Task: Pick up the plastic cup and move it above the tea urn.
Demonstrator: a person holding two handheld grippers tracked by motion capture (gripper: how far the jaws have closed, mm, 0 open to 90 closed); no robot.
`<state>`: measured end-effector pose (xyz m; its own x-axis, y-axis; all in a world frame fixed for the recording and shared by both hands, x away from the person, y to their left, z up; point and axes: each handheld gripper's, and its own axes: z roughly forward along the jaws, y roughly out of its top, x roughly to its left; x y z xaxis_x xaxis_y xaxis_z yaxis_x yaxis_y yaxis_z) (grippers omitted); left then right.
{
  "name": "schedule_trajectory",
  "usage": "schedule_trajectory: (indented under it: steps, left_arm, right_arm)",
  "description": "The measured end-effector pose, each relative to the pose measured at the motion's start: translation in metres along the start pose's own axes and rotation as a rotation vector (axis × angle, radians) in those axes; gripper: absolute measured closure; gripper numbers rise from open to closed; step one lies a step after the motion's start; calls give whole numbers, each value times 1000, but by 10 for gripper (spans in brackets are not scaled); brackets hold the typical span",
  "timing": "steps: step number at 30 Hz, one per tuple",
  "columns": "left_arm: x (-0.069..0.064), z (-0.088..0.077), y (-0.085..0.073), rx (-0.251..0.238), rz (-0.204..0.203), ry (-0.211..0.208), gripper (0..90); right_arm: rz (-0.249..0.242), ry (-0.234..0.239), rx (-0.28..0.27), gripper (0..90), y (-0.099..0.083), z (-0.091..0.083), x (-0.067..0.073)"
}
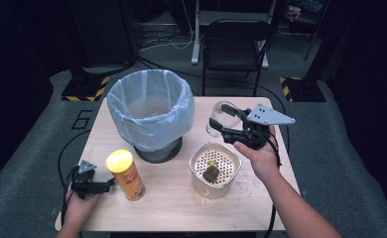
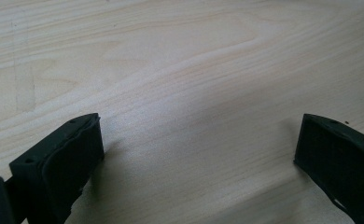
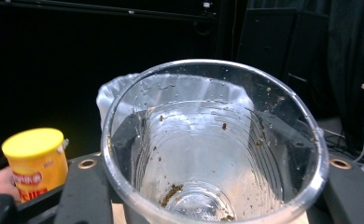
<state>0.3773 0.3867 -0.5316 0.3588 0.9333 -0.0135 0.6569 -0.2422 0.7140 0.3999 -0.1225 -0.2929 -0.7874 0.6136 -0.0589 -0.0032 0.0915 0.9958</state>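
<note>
Right hand-held gripper (image 1: 220, 128) grips a clear cup (image 1: 222, 118) near the table's (image 1: 171, 208) far right corner.
Left hand-held gripper (image 1: 107, 184), jaws spread and empty, rests by the near left edge beside a yellow can (image 1: 126, 174).

Clear glossy plastic cup (image 3: 213, 140), pale matt wooden table (image 2: 180, 70)
</note>
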Motion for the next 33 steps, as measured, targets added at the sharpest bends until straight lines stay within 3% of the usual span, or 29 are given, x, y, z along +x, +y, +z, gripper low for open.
schedule_trajectory:
  steps: [2,7,9,13,17,23,24,25,33]
  left_arm:
    - [0,0,0,1,2,1,9]
    - [0,0,0,1,2,0,9]
    - [0,0,0,1,2,0,9]
    - [0,0,0,1,2,0,9]
    - [0,0,0,1,2,0,9]
    - [0,0,0,1,2,0,9]
    - [0,0,0,0,1,1,9]
    - [0,0,0,0,1,1,9]
    - [0,0,0,5,-4,-4,9]
  right_arm:
    - [-25,4,7,383,16,11,3]
    - [-50,12,14,374,35,28,8]
    - [-67,13,31,369,48,43,12]
    - [-67,11,35,367,60,57,14]
    - [-73,16,45,367,76,83,14]
    - [-41,13,67,359,78,112,10]
    - [-30,10,77,357,77,123,10]
    - [-30,10,77,357,77,123,10]
    - [-32,13,153,333,70,172,18]
